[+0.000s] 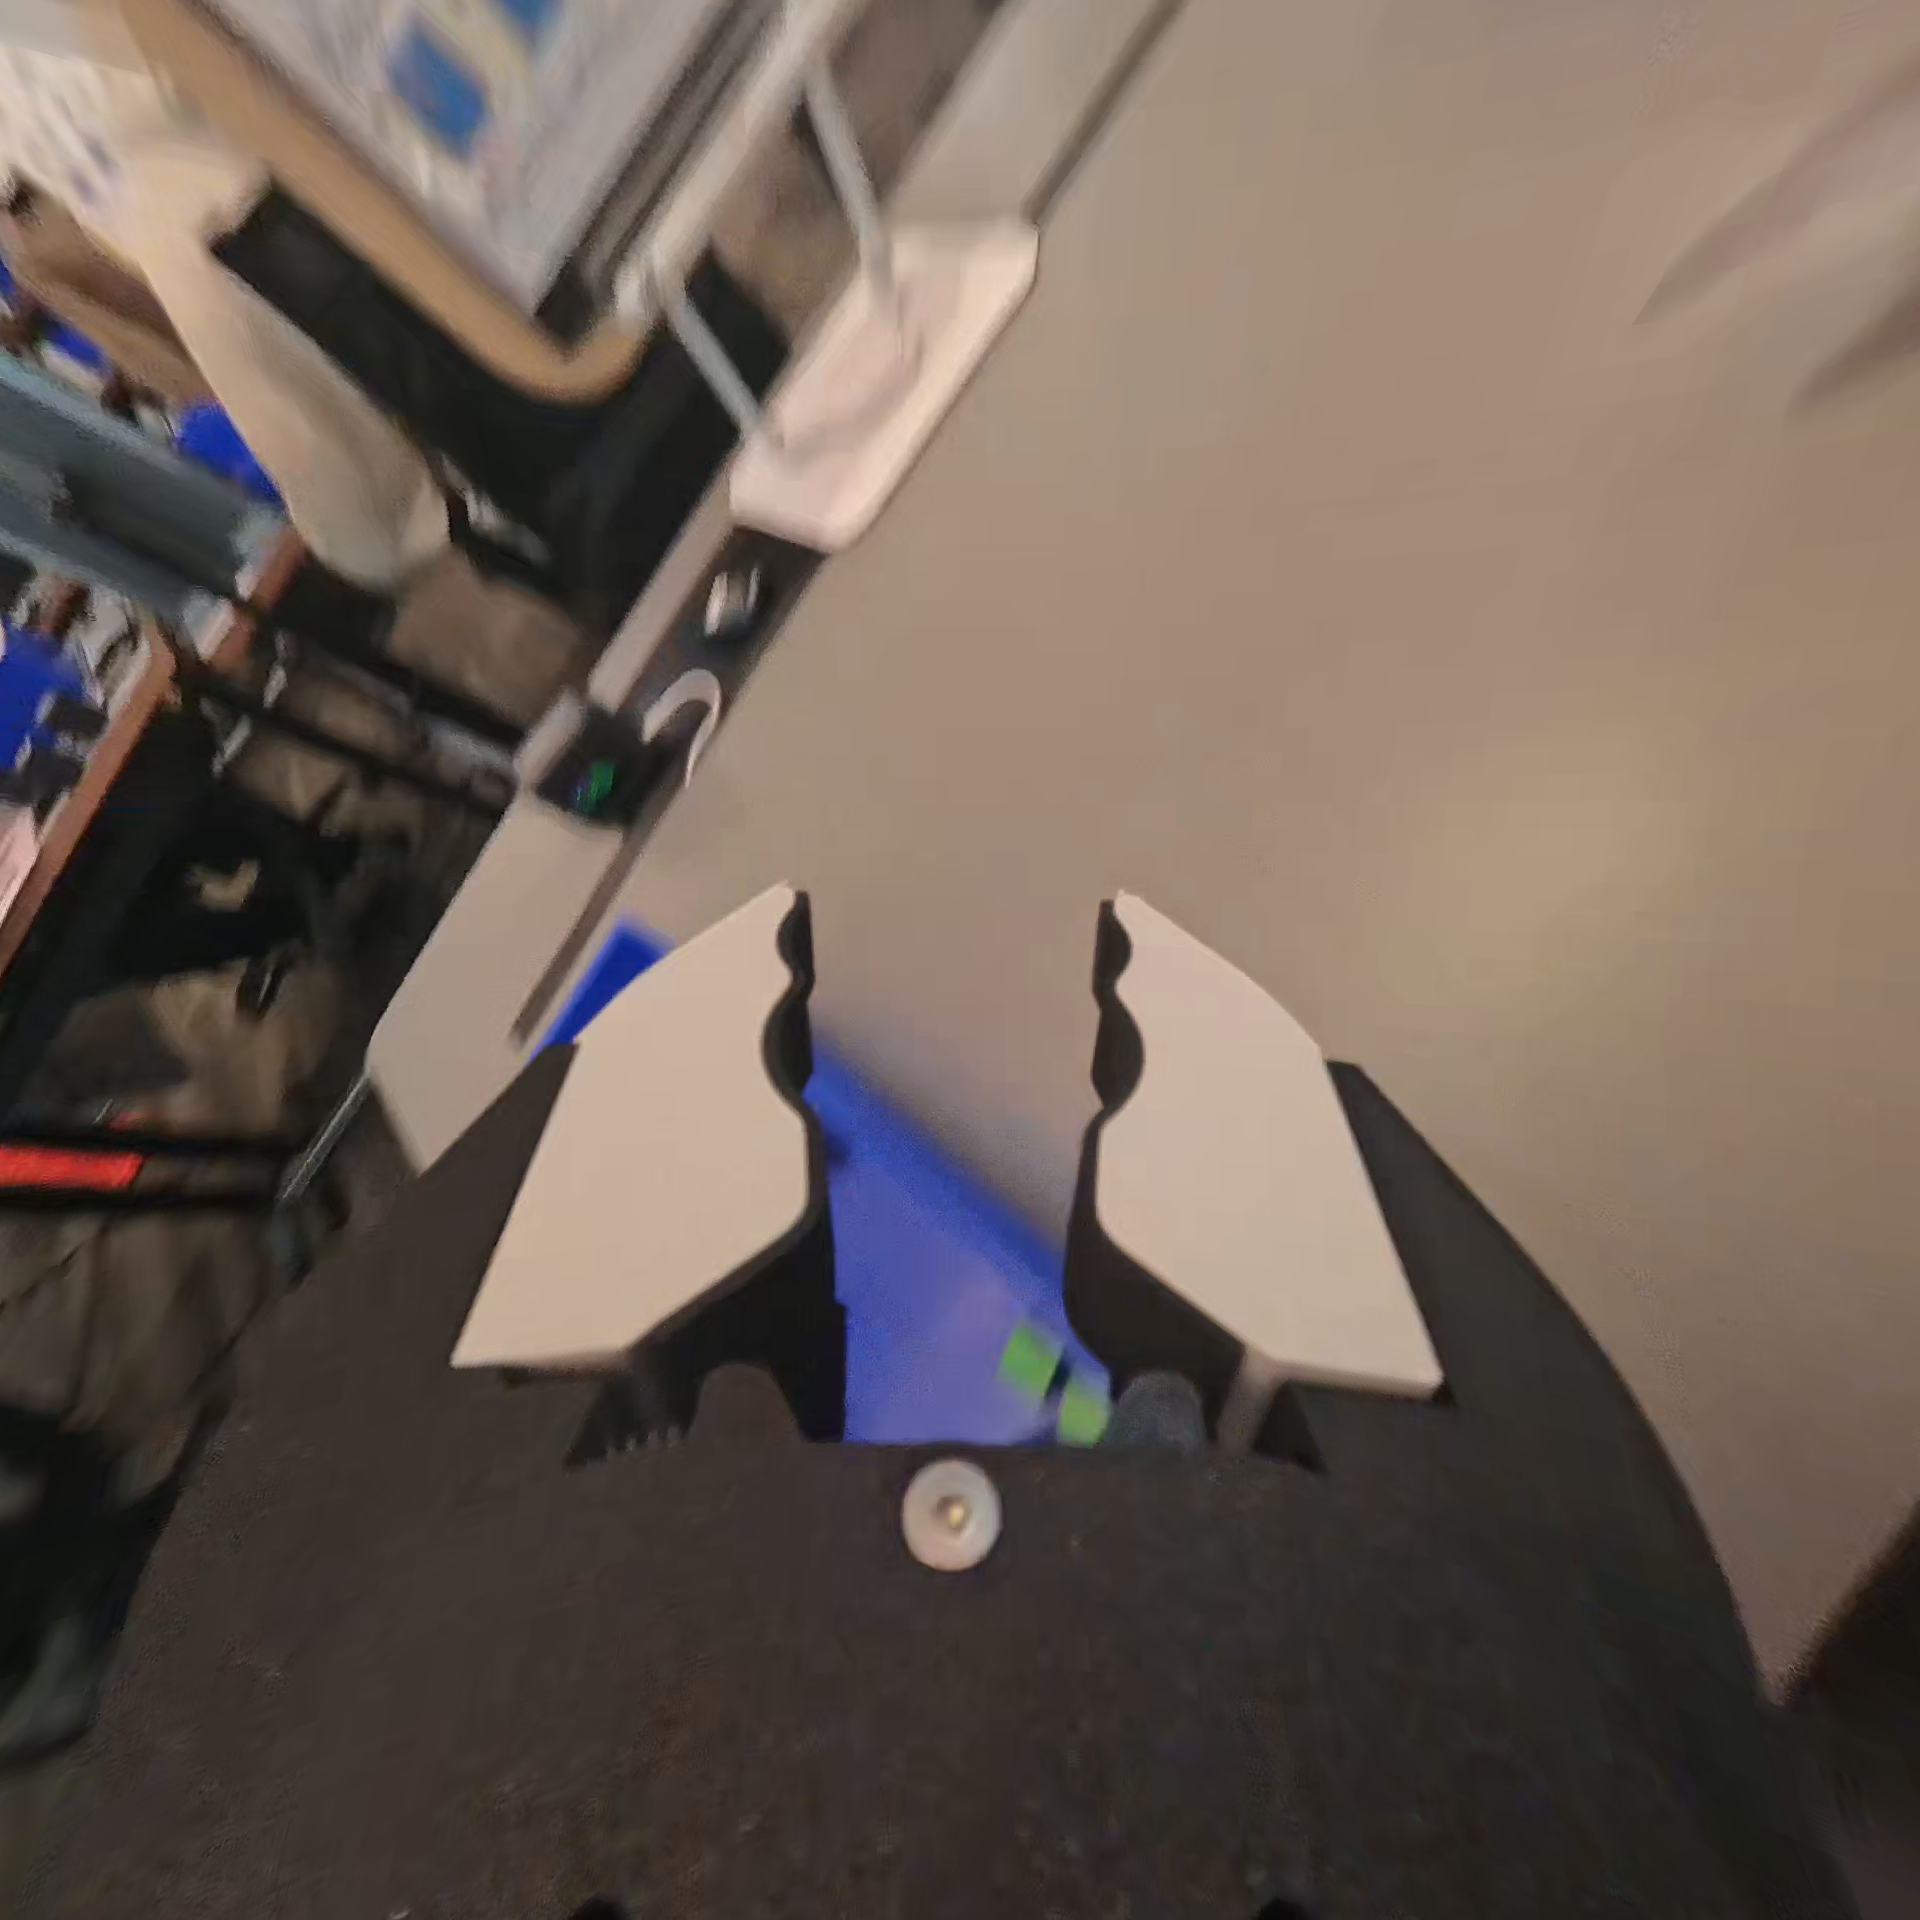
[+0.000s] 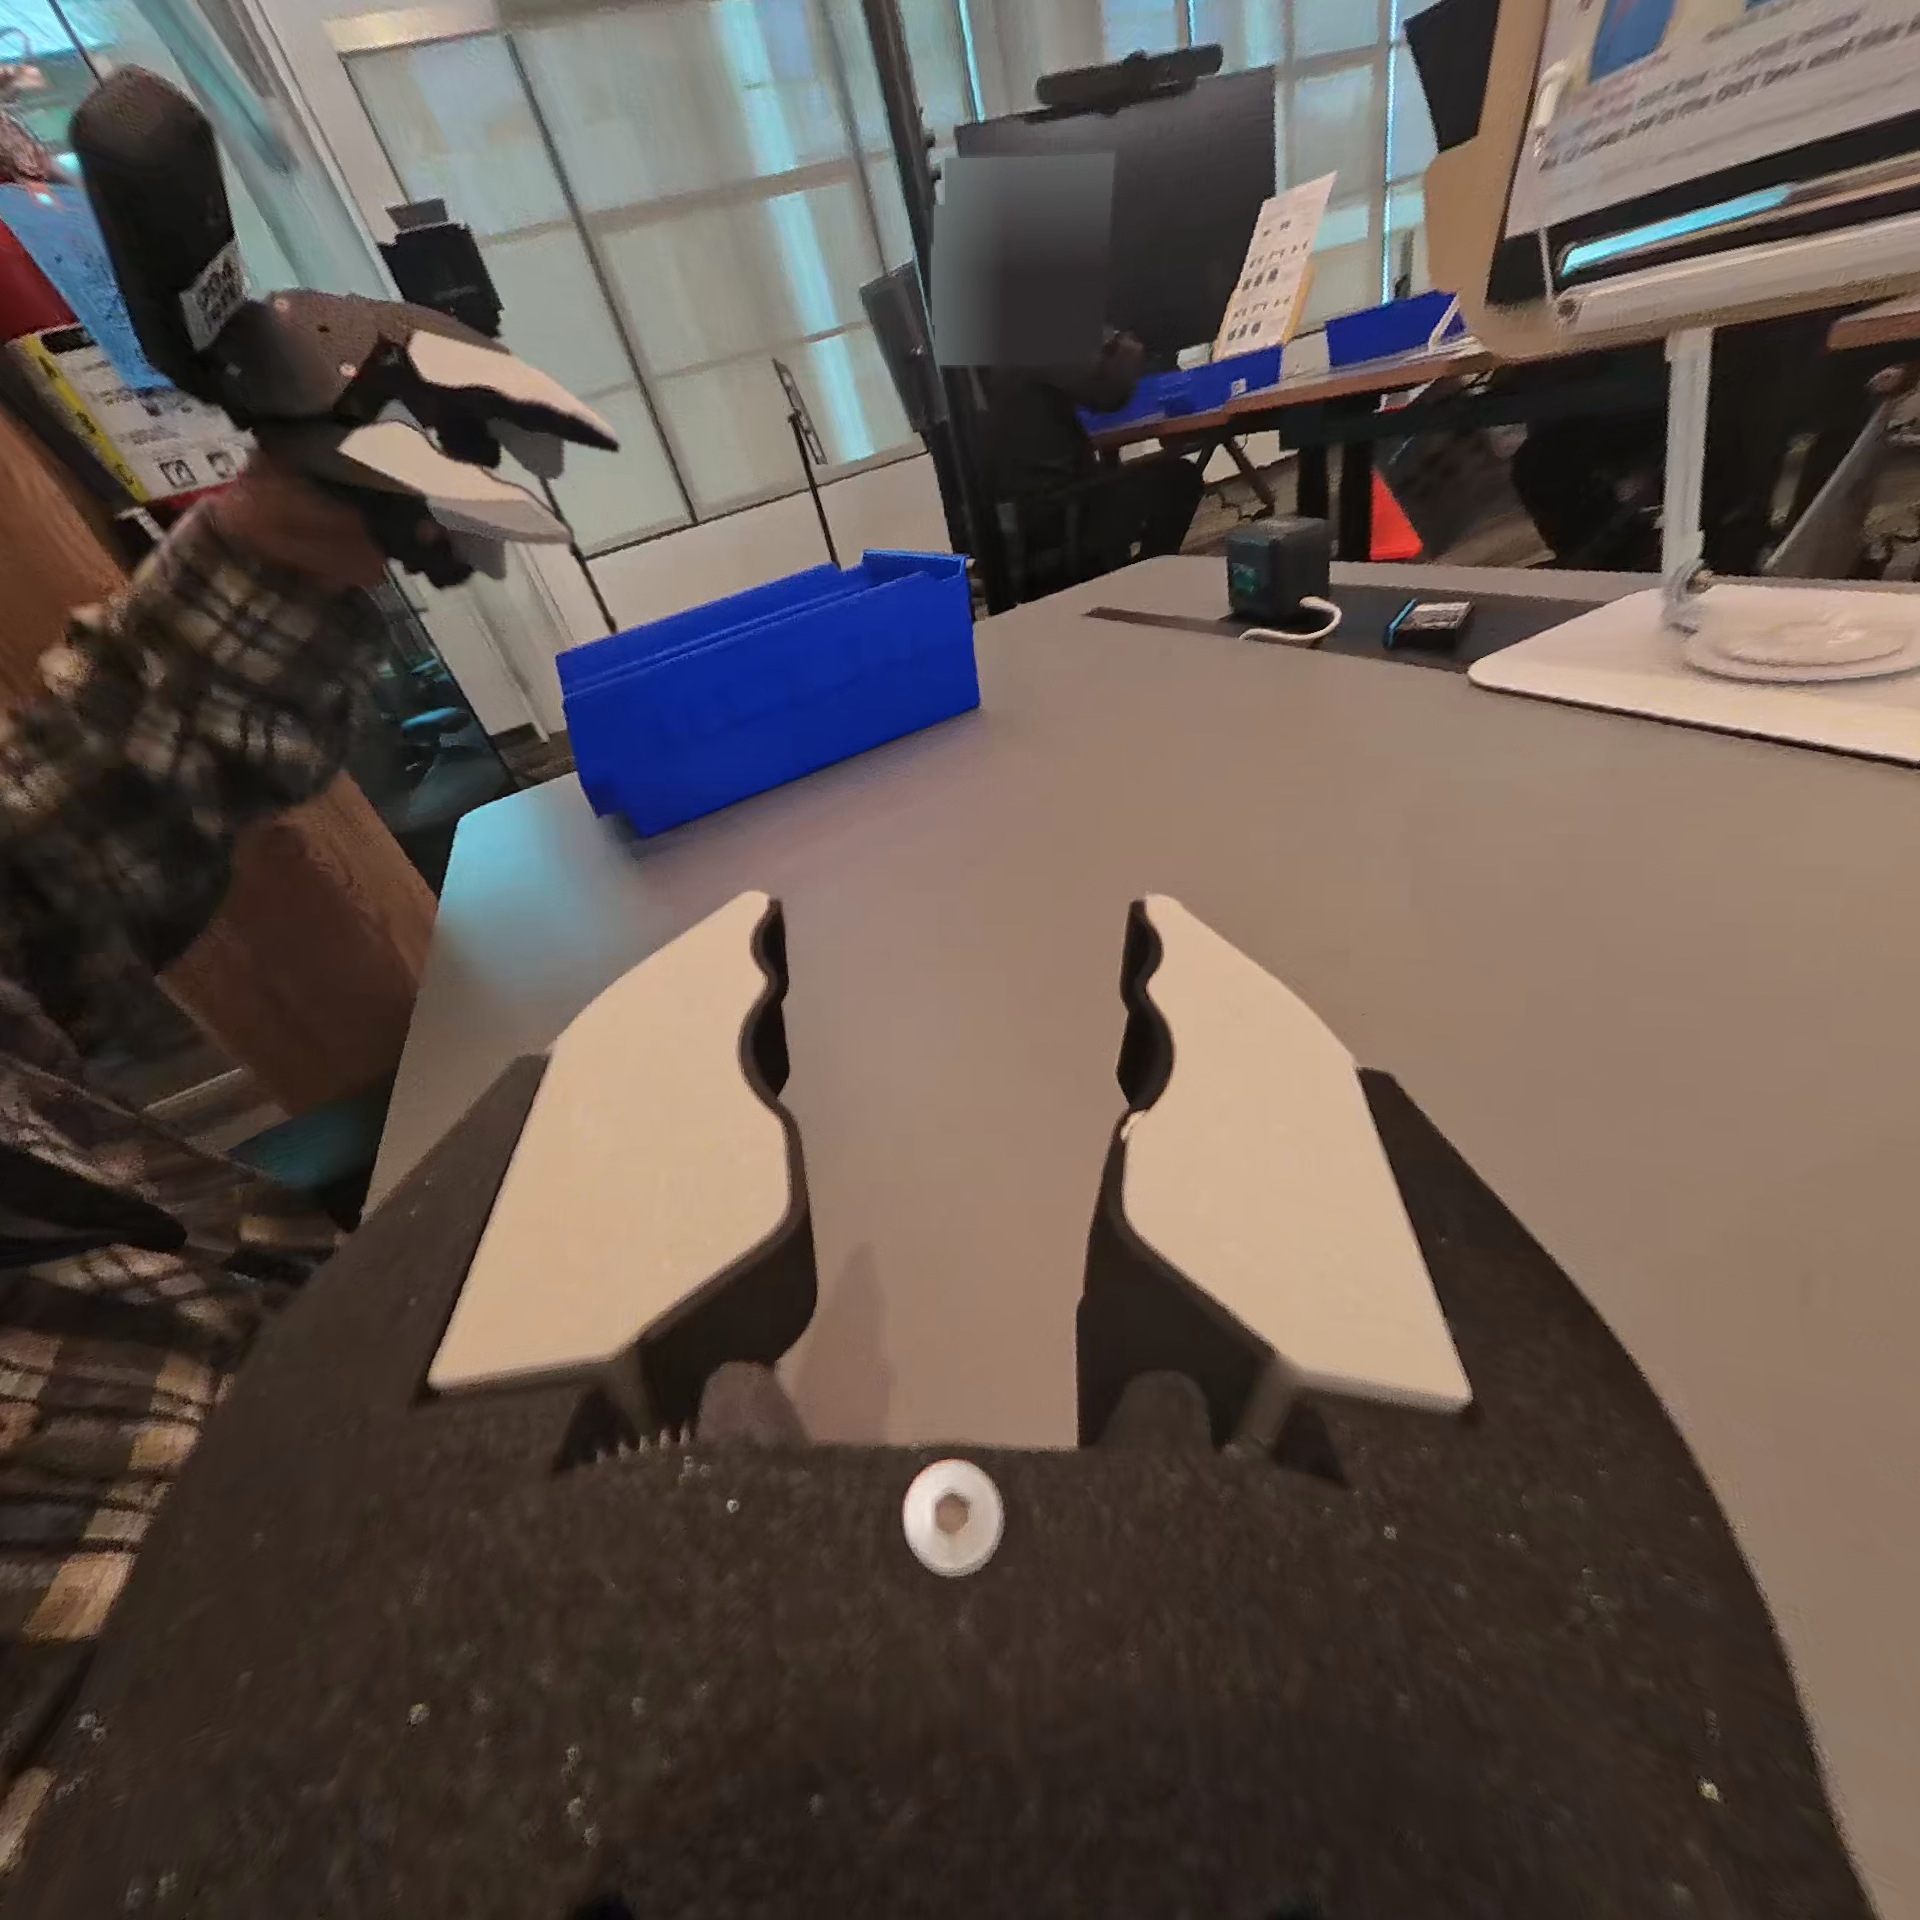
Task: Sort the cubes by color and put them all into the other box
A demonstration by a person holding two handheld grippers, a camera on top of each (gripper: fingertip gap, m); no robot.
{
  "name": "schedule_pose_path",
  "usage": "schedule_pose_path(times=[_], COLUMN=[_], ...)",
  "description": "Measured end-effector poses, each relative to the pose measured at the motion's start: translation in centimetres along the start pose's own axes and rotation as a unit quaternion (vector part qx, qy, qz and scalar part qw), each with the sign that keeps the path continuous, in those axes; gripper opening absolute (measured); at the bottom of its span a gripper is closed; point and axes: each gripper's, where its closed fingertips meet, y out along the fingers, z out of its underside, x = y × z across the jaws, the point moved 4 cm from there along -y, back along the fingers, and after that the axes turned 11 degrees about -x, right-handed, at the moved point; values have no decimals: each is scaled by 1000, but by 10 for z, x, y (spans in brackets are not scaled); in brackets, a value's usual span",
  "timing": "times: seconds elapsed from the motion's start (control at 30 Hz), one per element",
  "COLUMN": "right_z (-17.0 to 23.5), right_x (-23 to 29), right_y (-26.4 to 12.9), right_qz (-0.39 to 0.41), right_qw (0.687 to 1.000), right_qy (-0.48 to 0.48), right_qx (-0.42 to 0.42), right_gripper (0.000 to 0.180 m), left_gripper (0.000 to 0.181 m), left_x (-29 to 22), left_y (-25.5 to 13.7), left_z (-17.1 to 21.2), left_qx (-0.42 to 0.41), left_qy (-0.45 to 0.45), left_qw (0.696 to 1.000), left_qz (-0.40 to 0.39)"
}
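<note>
In the left wrist view, which is blurred, the left gripper (image 1: 951, 914) is seen tilted down over the grey table (image 1: 1403, 675), its white fingers (image 1: 675, 1122) spread apart and nothing held between them. A blue box (image 1: 925, 1247) is seen beneath and behind the fingertips, running slantwise from upper left to lower right, close to the table's left edge. Green cubes (image 1: 1049, 1382) are glimpsed inside it, low between the fingers near the gripper's body.

In the right wrist view, the right gripper (image 2: 956, 914) is held low and nearly level above the table (image 2: 1351, 883), released, with bare tabletop between its fingers (image 2: 644, 1143). A blue box (image 2: 769, 696) is set well ahead and to the left, its long axis slanting across the table's far left corner. The left gripper (image 2: 571, 478) is raised above and left of that box, gripped by a plaid-sleeved arm (image 2: 177, 665), its fingers apart and pointing right.
</note>
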Motion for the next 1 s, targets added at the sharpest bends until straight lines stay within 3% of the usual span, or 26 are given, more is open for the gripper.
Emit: schedule_pose_path(times=[0.17,0.4,0.5,1.0], right_z=[1,9,11,13], right_x=[1,5,4,3], right_y=[2,4,4,6], right_qz=[-12,-23,-23,-31], right_qw=[1000,999,999,999], right_qy=[0,-13,-14,-3], right_qx=[-2,20,25,29], right_gripper=[63,64,65,68], left_gripper=[45,45,44,38], left_x=[24,21,20,6], left_y=[-52,-50,-45,-31], left_z=[94,173,189,208], left_qx=[197,358,393,421], left_qy=[-15,-40,-47,-83], left_qw=[973,903,883,854], left_qz=[117,232,251,296])
